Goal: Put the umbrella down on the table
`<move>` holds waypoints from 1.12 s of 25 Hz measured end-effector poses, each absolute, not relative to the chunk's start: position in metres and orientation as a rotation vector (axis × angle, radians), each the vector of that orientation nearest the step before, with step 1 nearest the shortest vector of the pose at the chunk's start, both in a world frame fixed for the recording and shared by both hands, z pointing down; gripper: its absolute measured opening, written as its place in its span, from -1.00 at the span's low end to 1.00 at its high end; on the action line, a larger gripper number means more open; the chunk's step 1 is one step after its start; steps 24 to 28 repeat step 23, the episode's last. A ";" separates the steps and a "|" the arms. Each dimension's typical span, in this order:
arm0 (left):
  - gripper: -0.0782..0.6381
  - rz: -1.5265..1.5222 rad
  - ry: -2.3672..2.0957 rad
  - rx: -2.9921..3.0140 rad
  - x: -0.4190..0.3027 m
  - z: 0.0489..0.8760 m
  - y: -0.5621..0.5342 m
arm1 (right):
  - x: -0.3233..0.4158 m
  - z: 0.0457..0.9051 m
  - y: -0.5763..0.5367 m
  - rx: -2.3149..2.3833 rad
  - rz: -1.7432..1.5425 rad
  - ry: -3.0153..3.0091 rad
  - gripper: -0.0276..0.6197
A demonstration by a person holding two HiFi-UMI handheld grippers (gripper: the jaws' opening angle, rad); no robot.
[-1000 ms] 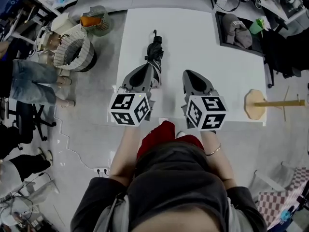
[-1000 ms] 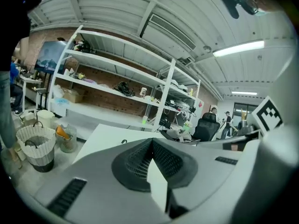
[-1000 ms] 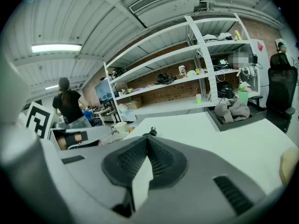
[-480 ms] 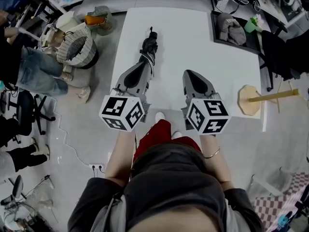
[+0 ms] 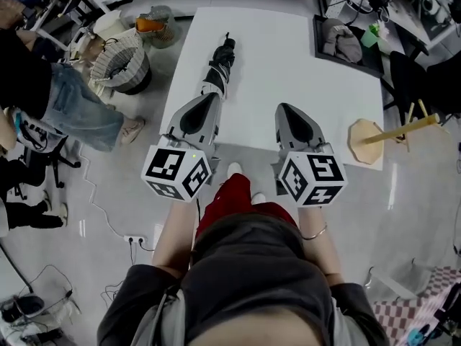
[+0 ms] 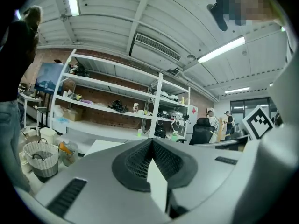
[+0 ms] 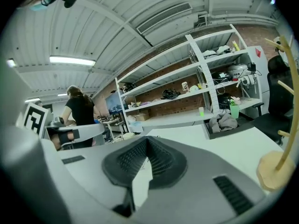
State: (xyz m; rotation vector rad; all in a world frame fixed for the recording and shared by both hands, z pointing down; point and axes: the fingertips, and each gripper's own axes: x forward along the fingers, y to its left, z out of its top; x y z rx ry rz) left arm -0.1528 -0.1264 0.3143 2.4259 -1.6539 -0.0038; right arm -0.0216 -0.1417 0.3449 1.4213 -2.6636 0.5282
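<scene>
Now that we're pulling both hands back toward our body and up off the surface (image 5: 288,56), the umbrella (image 5: 219,65) is on its own. It lies folded and lengthwise on the left part of the surface, close to the left edge, and it sits in the same spot as a second ago while we back away from it. The left gripper (image 5: 207,99) has its fingers (image 6: 135,164) closed together with nothing between them, and its tip only overlaps the umbrella's near end from above. The right gripper (image 5: 286,109) is the same story, fingers (image 7: 163,162) shut on nothing, hanging over bare surface well to the right of the umbrella. So we'd call the put-down done, and this is just the retreat. Room-wise, the middle and right of the surface are wide open. The one edge we'd watch is the left one, since the umbrella lies near it with a woven basket (image 5: 124,65) and a person (image 5: 79,107) on the floor side. A wooden stand (image 5: 366,141) sits by the right near corner and a tray (image 5: 344,38) lies off the far right, both well clear of our hands.
</scene>
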 end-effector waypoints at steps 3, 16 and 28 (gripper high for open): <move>-0.75 -0.002 -1.671 2.425 -0.148 0.313 -0.111 | -0.016 0.336 -0.128 1.421 0.492 -2.686 -0.86; -0.75 -0.006 -1.722 2.413 -0.126 0.308 -0.058 | 0.007 0.324 -0.080 1.412 0.442 -2.727 -0.86; -0.75 0.006 -1.732 2.401 -0.118 0.309 -0.044 | 0.014 0.321 -0.065 1.406 0.444 -2.745 -0.86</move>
